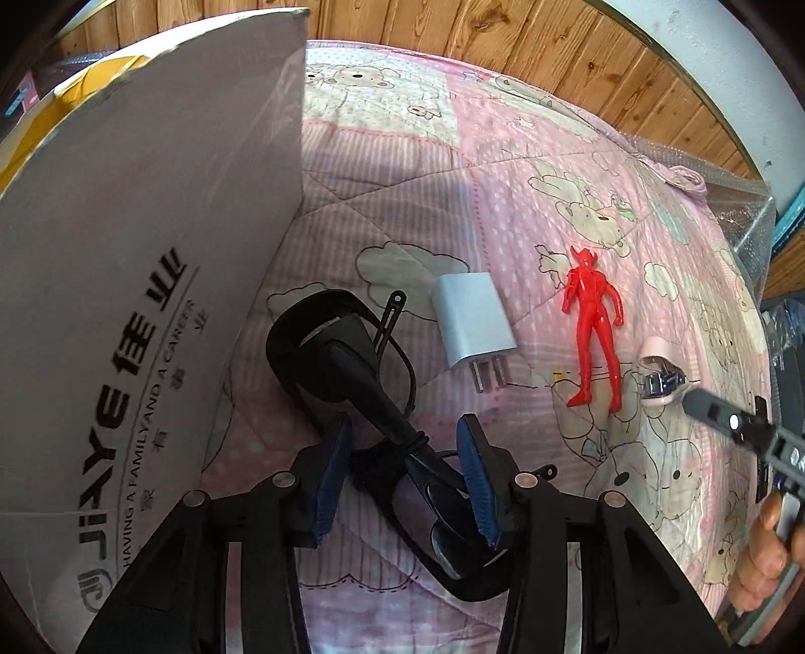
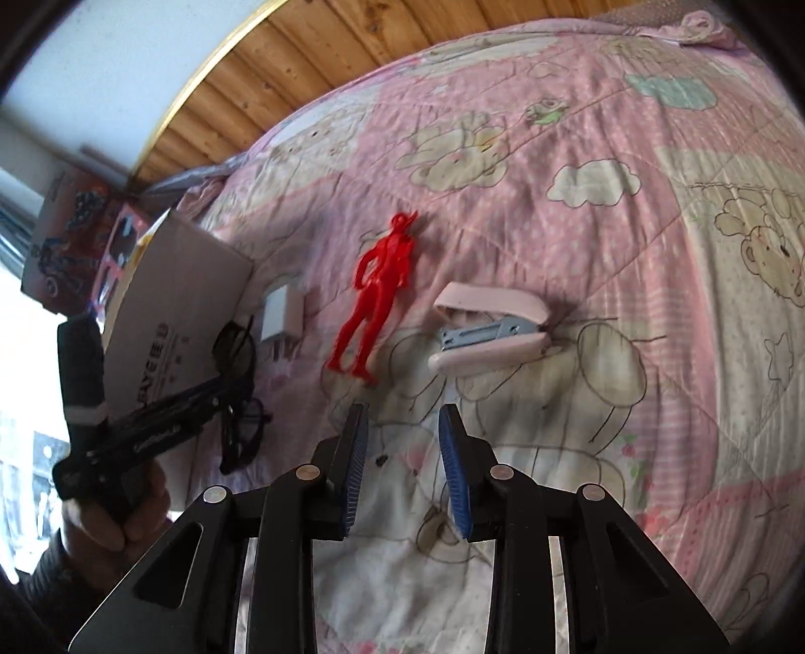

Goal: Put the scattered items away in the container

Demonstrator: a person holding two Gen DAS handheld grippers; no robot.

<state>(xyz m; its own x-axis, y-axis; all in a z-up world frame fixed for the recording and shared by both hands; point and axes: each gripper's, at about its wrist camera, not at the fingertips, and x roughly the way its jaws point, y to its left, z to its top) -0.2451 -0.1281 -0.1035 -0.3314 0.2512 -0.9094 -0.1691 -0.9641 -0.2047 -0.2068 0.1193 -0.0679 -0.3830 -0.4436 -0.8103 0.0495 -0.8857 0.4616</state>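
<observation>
Black sunglasses (image 1: 347, 362) lie folded on the pink quilt beside the cardboard box (image 1: 126, 281). My left gripper (image 1: 405, 450) is open, its blue pads on either side of the glasses' temple arm. To the right lie a white charger plug (image 1: 473, 322), a red toy figure (image 1: 593, 327) and a pink stapler (image 1: 661, 377). My right gripper (image 2: 405, 417) is open with nothing between its pads, hovering just short of the stapler (image 2: 493, 332) and the figure (image 2: 382, 292). The charger (image 2: 282, 312), sunglasses (image 2: 241, 387) and box (image 2: 176, 302) sit further left.
The quilt (image 2: 604, 251) with its bear print covers the bed up to a wooden panel wall (image 1: 503, 45). Printed cartons (image 2: 75, 236) stand behind the box. Bubble wrap (image 1: 739, 201) lines the quilt's right edge. A hand (image 2: 115, 518) holds the left tool.
</observation>
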